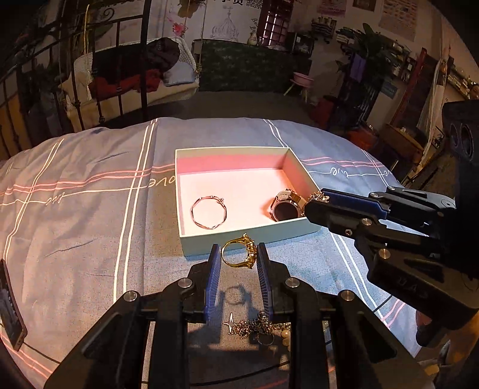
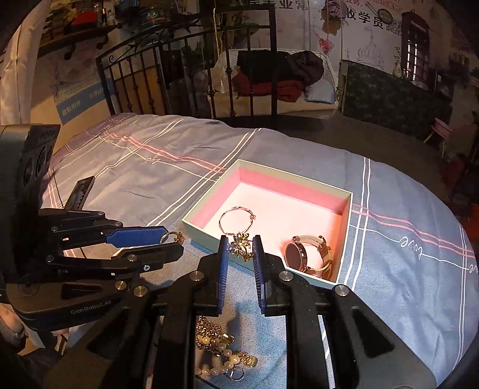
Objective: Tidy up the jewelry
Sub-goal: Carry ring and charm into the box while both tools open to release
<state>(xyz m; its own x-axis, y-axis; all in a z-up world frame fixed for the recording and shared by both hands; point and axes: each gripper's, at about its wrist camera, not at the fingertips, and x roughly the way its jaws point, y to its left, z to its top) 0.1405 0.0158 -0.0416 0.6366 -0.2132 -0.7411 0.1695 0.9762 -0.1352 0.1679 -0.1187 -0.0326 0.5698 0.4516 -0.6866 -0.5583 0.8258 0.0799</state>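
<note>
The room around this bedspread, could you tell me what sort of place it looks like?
Probably a lived-in bedroom, perhaps in a home or shop-like space: a bedspread over a bed with a black iron bed frame, clothes piled on a wicker swing seat, and cluttered shelves.

bed: grey plaid cover (image 1: 89,185) | iron railing (image 2: 191,74) | mural wall (image 1: 227,21)

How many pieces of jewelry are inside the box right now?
2. A thin bracelet lies on the left of the box floor as the left wrist view shows it, and a watch sits in the near right corner. Nothing else shows inside.
</note>
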